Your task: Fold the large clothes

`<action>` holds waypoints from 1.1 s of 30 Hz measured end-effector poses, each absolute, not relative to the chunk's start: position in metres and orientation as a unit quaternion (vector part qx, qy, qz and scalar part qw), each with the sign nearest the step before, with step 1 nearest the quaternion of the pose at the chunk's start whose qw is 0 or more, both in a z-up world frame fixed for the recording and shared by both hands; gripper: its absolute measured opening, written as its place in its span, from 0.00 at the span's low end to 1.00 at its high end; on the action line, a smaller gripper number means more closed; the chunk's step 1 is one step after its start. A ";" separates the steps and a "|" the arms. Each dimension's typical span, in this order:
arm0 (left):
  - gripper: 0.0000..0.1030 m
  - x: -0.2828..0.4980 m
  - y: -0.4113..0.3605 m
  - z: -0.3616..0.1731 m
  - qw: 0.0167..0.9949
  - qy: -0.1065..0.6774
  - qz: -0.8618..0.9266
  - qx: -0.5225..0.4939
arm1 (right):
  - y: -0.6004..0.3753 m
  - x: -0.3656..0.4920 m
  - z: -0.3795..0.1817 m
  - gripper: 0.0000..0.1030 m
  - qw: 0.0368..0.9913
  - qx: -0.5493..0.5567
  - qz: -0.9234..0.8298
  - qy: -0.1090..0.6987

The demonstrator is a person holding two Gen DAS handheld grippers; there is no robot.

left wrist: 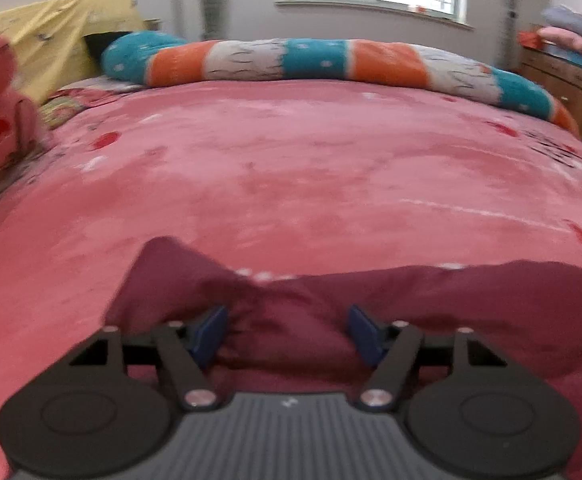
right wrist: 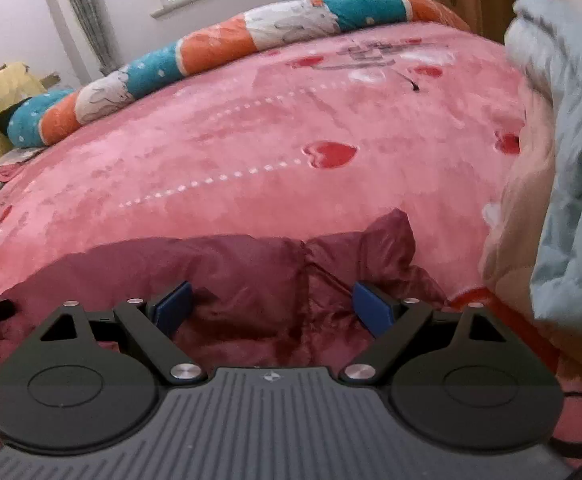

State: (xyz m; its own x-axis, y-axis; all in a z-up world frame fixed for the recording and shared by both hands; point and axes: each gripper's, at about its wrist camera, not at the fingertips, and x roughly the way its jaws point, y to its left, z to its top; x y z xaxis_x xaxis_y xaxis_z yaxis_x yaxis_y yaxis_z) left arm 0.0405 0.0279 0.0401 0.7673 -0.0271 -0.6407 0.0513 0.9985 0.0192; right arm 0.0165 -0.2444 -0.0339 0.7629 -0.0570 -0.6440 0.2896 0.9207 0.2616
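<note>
Maroon padded jacket [left wrist: 431,304] at bed's near edge, mid-fold. Left gripper [left wrist: 289,330] and right gripper [right wrist: 273,306]: jaws apart over fabric, nothing clamped. Next: pinch hem.

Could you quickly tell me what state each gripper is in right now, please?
Left gripper: open, with the maroon jacket bunched between its fingers, not pinched.
Right gripper: open over the same jacket, holding nothing.

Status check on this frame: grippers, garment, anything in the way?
Left gripper open, right gripper open, both over maroon jacket. Jacket rumpled on pink blanket. Pale blue bedding piled at right.
</note>
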 end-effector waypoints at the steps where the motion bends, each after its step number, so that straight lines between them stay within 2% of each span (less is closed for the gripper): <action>1: 0.66 0.041 0.035 0.038 0.940 0.340 -0.015 0.015 | -0.246 0.016 -0.036 1.00 0.921 0.176 -0.095 0.334; 17: 0.79 0.050 0.048 0.001 0.953 0.303 -0.017 -0.001 | -0.241 0.018 -0.056 1.00 0.921 0.139 -0.130 0.341; 27: 0.83 0.057 0.045 -0.009 0.951 0.309 -0.015 -0.004 | -0.235 0.022 -0.061 1.00 0.929 0.099 -0.150 0.323; 33: 0.83 0.055 0.046 -0.001 0.949 0.316 -0.013 0.000 | -0.242 0.019 -0.056 1.00 0.928 0.119 -0.144 0.324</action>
